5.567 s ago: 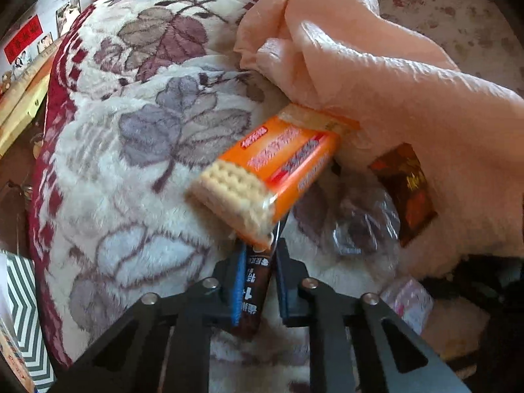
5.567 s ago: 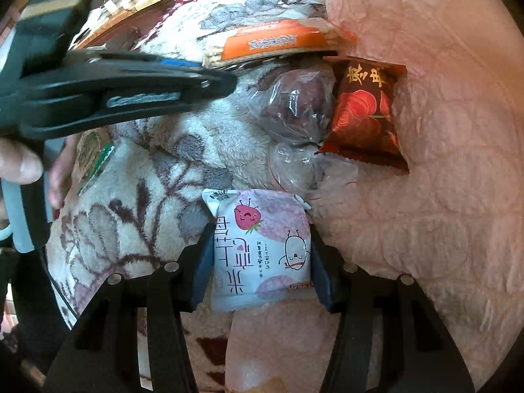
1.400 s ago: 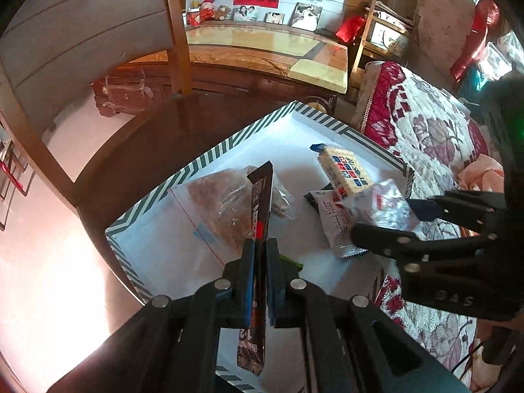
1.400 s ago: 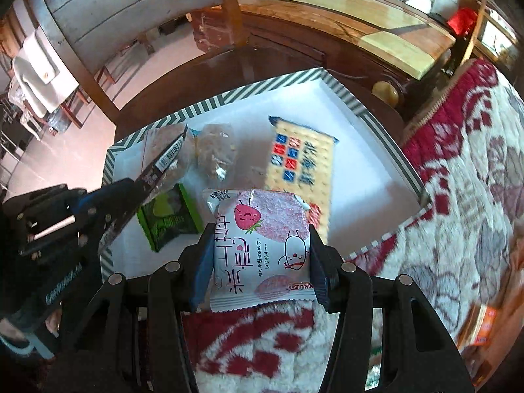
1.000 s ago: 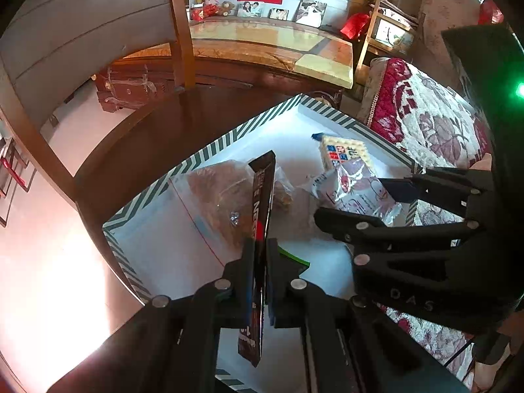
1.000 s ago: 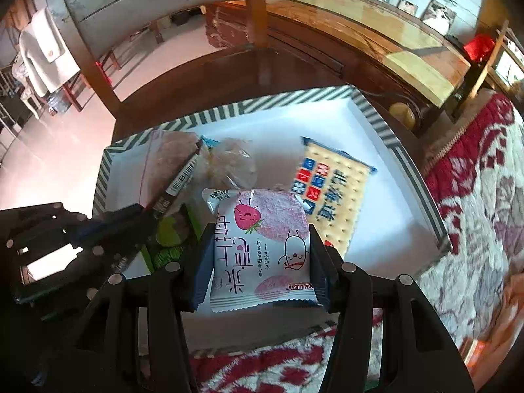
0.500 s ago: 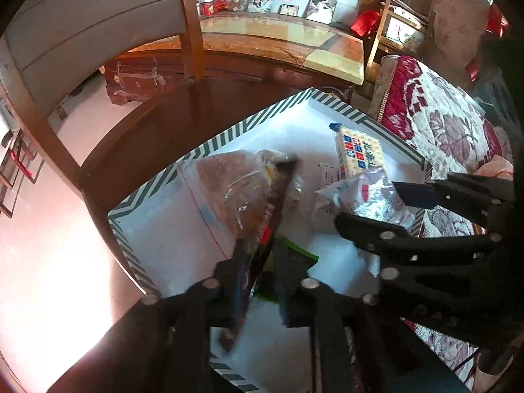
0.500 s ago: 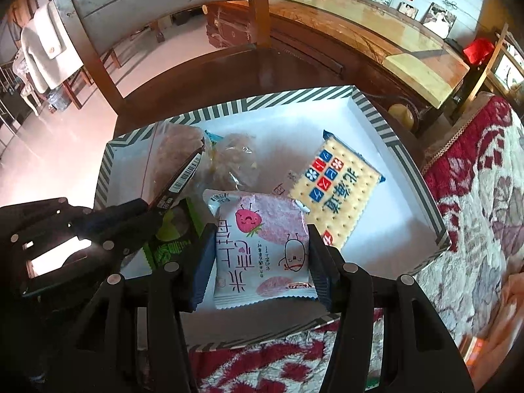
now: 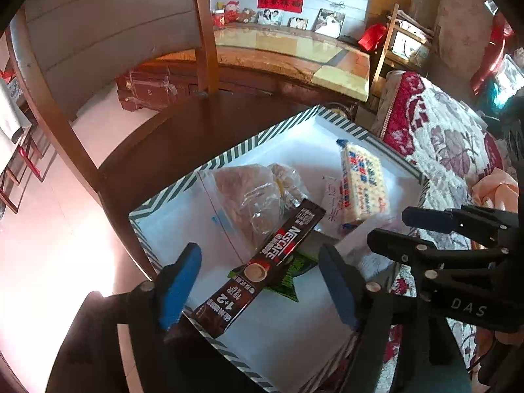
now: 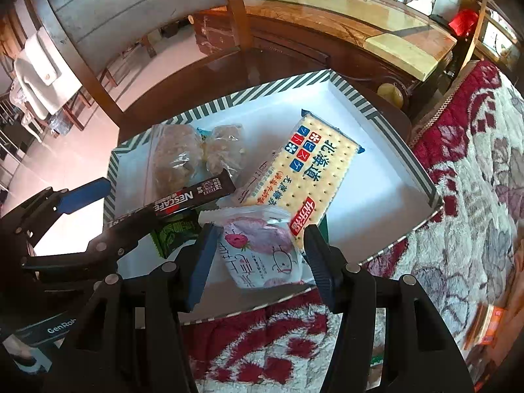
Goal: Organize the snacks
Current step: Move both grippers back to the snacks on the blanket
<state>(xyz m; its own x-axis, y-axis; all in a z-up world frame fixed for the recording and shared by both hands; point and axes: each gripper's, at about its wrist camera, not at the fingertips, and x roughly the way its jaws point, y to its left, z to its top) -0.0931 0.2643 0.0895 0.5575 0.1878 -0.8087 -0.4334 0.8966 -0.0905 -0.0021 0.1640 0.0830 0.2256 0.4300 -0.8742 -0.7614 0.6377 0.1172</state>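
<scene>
Dark round wooden table (image 9: 170, 144) carries striped-rim white box (image 10: 370, 108); floral red-white blanket (image 10: 475, 170) adjoins box edge.

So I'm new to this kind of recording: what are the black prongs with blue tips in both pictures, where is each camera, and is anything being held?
There is no robot here. A person holds a two-finger clamp in each hand, and a fisheye camera on each clamp looks forward along its fingers.

In the left wrist view, the left gripper is opening; the Nescafe stick lies loose between its blue pads, across the near rim of the striped box.

In the right wrist view, the right gripper is opening too. The pink strawberry packet lies between its fingers, seemingly let go.

The box also holds a cracker pack, clear bags of snacks and a green packet. It rests on a dark wooden chair seat beside a flowered blanket.
</scene>
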